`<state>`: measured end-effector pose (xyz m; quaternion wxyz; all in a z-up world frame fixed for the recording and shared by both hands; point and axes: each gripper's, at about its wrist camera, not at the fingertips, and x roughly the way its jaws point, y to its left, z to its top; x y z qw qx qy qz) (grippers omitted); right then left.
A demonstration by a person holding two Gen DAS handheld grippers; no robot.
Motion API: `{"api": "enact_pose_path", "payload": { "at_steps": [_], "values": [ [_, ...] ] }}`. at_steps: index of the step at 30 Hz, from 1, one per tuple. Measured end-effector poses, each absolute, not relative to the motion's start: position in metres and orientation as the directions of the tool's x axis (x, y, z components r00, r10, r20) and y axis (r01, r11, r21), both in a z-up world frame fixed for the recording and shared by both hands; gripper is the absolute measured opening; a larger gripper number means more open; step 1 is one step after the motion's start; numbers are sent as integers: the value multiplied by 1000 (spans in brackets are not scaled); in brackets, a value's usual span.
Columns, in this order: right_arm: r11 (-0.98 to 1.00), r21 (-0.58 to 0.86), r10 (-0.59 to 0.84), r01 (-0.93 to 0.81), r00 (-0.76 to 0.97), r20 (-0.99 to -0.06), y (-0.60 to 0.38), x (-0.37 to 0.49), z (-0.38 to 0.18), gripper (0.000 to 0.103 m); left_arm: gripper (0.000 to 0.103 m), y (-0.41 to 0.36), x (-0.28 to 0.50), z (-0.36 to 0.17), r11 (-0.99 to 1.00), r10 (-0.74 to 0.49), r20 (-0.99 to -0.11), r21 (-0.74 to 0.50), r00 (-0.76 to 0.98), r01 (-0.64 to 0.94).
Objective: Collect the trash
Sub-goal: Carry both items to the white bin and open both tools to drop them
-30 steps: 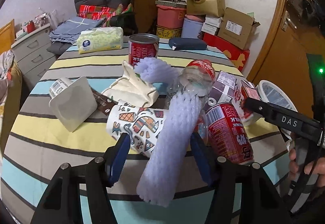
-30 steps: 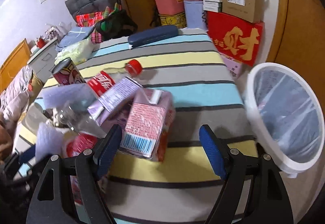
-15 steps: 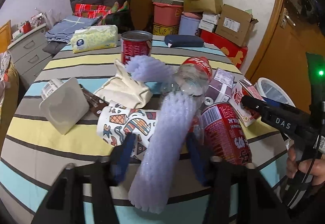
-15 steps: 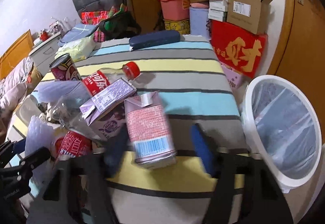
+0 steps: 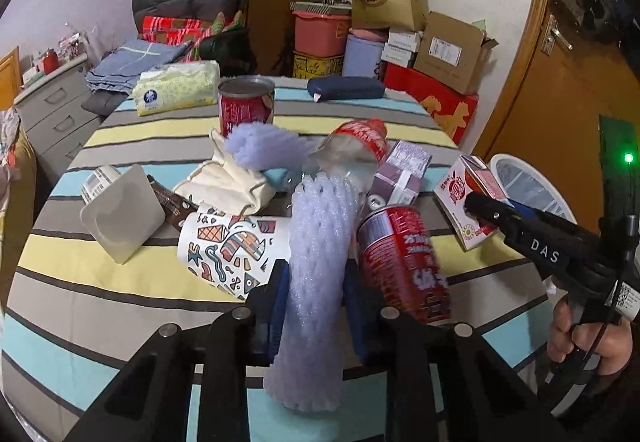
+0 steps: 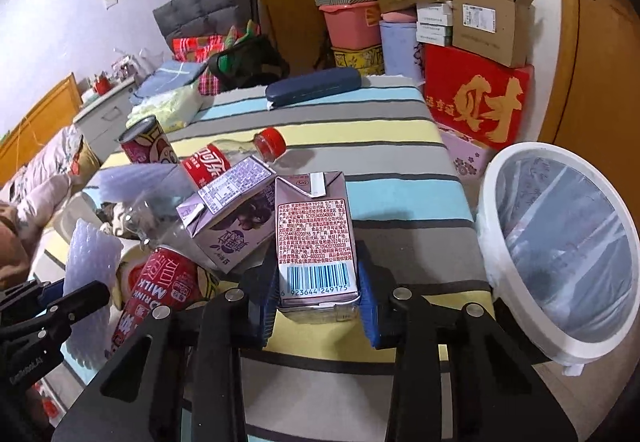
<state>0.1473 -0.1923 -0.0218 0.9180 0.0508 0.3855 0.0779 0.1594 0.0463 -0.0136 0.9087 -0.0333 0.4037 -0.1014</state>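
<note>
A cluttered bedroom surrounds a table covered in a striped cloth point(image 5: 100, 294) of yellow, grey and light blue, with cardboard boxes and a red gift box point(image 6: 476, 101) stacked by the wooden door. The left gripper point(image 5: 316, 294) has its blue pads pressed against both sides of a lavender foam fruit net point(image 5: 318, 274), a ribbed, soft-looking tube whose long axis runs away from the camera toward the table's middle, its near end hanging past the pads. Just right of it lies a red milk-drink can point(image 5: 404, 262) on its side, and just left a patterned paper cup point(image 5: 228, 242), also on its side with its mouth toward the net. The right gripper point(image 6: 318, 302) is clamped on a pale pink milk carton point(image 6: 316, 238), which lies lengthwise along the fingers with the barcode end nearest the camera and the folded top pointing away. A purple drink carton point(image 6: 228, 217) leans beside it, touching a clear cola bottle point(image 6: 216, 165) with a red cap that lies flat. Off the table's right edge stands a white trash bin point(image 6: 492, 201) lined with a clear bag; nothing can be made out inside it.
</note>
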Motion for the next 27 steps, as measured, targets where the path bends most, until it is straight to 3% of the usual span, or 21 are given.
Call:
{"api": "enact_pose_path", "payload": {
  "at_steps": [13, 27],
  "values": [
    [982, 178, 165, -65, 757, -633, -228, 127, 7, 35, 27, -8, 152, 27, 963, -259, -678, -124, 688, 241],
    [983, 161, 32, 85, 789, -614, -308, 116, 20, 35, 27, -122, 170, 46, 890, -420, -654, -161, 629, 427]
  ]
}}
